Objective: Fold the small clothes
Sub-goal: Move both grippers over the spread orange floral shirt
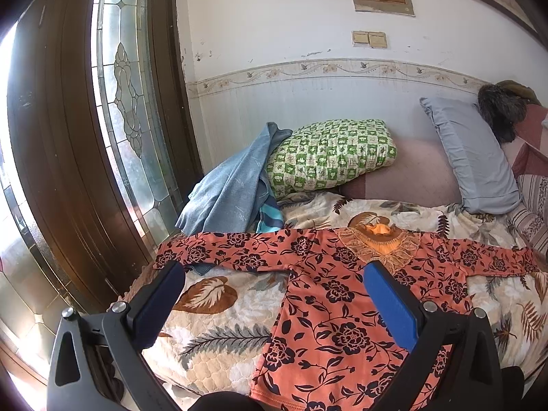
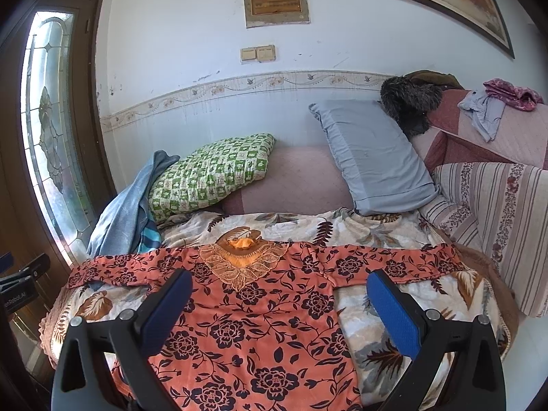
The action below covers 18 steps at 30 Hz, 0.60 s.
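An orange blouse with dark flowers point(image 1: 328, 304) point(image 2: 260, 311) lies flat on the leaf-print bedspread point(image 1: 219, 315) point(image 2: 376, 328), both sleeves spread out sideways and its lace collar point(image 1: 380, 246) point(image 2: 243, 260) toward the wall. My left gripper point(image 1: 274, 274) hovers open above the blouse's left side, near the left sleeve and armpit. My right gripper point(image 2: 279, 284) hangs open over the blouse's chest and right side. Neither holds anything.
A green checked pillow point(image 1: 328, 154) point(image 2: 212, 171), a blue towel point(image 1: 229, 185) point(image 2: 126, 202) and a grey pillow point(image 1: 476, 157) point(image 2: 373, 157) lie behind the blouse by the wall. A glazed wooden door point(image 1: 85, 137) stands left. A striped sofa back point(image 2: 496, 219) rises at right.
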Available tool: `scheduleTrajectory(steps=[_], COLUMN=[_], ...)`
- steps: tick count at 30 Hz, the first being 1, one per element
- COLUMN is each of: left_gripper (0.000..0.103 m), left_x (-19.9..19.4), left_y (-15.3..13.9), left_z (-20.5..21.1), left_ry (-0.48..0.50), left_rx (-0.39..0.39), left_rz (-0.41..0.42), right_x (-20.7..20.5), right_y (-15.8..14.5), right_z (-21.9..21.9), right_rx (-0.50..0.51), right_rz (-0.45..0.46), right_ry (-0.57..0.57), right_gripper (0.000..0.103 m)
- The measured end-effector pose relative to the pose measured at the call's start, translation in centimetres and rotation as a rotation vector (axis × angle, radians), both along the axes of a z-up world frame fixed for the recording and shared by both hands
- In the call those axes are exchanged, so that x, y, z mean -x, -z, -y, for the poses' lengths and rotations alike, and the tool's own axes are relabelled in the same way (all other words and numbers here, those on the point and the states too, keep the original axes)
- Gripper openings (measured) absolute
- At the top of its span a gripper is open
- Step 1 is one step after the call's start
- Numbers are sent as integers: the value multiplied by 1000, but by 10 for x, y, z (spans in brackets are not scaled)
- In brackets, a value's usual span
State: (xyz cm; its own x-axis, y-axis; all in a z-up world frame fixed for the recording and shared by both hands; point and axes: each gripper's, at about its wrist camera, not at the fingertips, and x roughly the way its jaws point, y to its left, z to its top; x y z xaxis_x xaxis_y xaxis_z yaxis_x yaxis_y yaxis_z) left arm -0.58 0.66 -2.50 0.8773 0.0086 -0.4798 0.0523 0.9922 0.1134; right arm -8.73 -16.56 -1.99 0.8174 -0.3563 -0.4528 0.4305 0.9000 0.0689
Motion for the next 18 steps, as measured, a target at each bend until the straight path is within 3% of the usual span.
scheduleTrajectory(steps=[18], left_gripper=[103], left_x=[38], left_y=[-5], left_z=[7], left_ry=[42], left_rx=[-12], left_rz=[16], right_x=[30], right_y=[-18], right_z=[-10], right_rx=[15], right_rz=[51], right_ry=[-4], right_gripper=[103])
